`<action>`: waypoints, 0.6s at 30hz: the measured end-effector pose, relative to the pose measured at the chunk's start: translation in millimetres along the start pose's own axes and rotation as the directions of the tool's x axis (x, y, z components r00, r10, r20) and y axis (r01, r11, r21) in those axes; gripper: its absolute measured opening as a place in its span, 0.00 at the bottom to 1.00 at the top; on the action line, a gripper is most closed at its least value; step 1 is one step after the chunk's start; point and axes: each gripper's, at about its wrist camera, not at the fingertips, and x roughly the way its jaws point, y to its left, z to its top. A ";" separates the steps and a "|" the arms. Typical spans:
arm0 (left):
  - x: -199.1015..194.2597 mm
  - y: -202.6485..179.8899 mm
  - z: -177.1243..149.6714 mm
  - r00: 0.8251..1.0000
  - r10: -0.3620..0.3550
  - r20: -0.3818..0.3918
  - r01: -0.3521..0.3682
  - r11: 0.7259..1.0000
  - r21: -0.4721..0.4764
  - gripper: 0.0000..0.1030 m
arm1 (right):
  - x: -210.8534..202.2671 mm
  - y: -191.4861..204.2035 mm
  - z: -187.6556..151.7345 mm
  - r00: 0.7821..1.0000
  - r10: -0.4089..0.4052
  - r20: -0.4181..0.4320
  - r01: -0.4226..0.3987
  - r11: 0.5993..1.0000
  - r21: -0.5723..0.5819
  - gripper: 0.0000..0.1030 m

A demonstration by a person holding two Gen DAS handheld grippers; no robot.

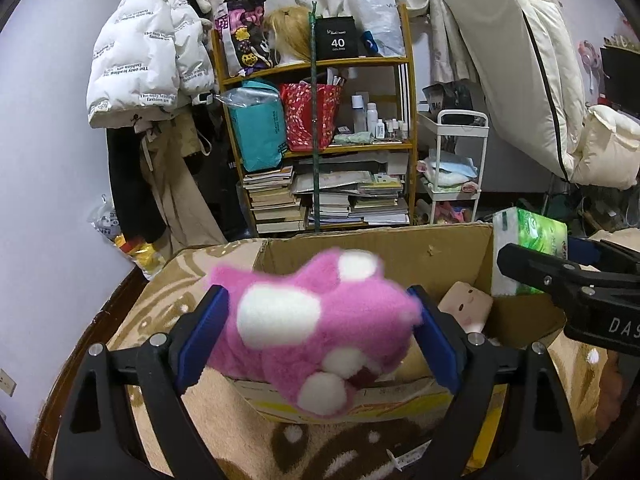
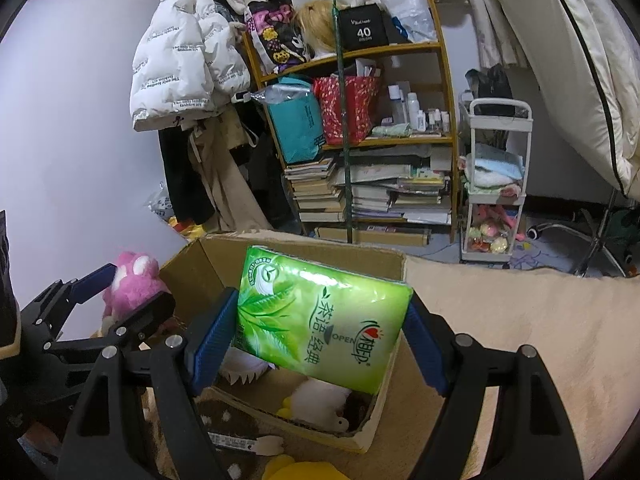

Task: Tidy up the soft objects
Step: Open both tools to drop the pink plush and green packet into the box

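Left gripper [image 1: 316, 332] clamped wide on a pink plush [image 1: 316, 332], held over the near rim of the box [image 1: 380, 256]; right gripper [image 2: 320, 340] clamped just as wide on a green tissue pack [image 2: 320, 320], tilted above the same box. Both loads above the opening, neither yet inside. Risk on the left: plush bulging well past the blue pads [image 1: 204, 332], gripped only through fluff, so likely to slip early and land on the blanket [image 1: 224, 420] outside the near wall. Risk on the right: pack slick and held by its short edges, apt to pivot or slide out; if dropped flat, likely to sit on the white plush [image 2: 316, 400] below and jam against the wall. Further risk: two grippers side by side over one narrow opening, so a knock between them on the way down seems possible. Hard to make out: the floor of the box, mostly covered by both loads; a tan block toy [image 1: 468, 300] only partly visible behind the left pad; a yellow item [image 2: 296, 470] cut off at the bottom edge of the right view, unidentifiable; no hand or sleeve visible anywhere.
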 end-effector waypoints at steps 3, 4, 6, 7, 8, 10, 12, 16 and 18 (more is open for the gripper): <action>-0.6 -0.5 -0.1 1.000 0.013 0.007 -0.013 1.000 0.006 0.86 | 4.4 -1.8 -0.8 1.000 0.000 -0.017 0.000 1.000 0.005 0.82; -0.6 -0.2 -0.3 1.000 0.016 0.008 -0.016 1.000 0.005 0.87 | 6.4 -2.0 -0.8 1.000 0.000 -0.027 0.000 1.000 0.004 0.82; 0.3 1.7 -0.7 1.000 0.018 0.000 -0.018 1.000 -0.004 0.90 | 11.3 -2.4 -1.5 0.998 0.003 -0.055 -0.003 1.000 0.001 0.84; 0.7 3.2 -1.4 1.000 0.021 -0.006 -0.021 1.000 -0.010 0.91 | 12.6 -2.4 -2.1 0.998 -0.004 -0.061 0.004 1.000 0.000 0.85; 0.9 4.2 -1.5 1.000 0.023 -0.010 -0.024 1.000 -0.012 0.91 | 12.9 -2.3 -2.5 0.998 -0.009 -0.061 0.009 1.000 0.000 0.90; 0.8 7.2 -2.1 0.999 0.034 -0.024 -0.035 0.999 -0.016 0.91 | 11.0 -1.5 -2.3 0.998 -0.013 -0.056 0.013 1.000 -0.002 0.94; -0.2 10.4 -1.6 0.998 0.047 -0.029 -0.047 0.999 -0.020 0.92 | 7.6 -0.2 -1.2 0.999 -0.020 -0.047 0.019 1.000 -0.008 0.97; -5.6 17.0 1.0 0.997 0.075 -0.033 -0.076 0.997 -0.022 0.95 | -2.0 2.7 2.5 0.999 -0.029 -0.020 0.029 1.000 -0.012 1.00; -10.6 20.1 1.0 0.997 0.074 -0.032 -0.075 0.997 -0.033 0.95 | -7.4 4.1 5.0 0.999 -0.036 -0.014 0.035 0.999 -0.015 1.00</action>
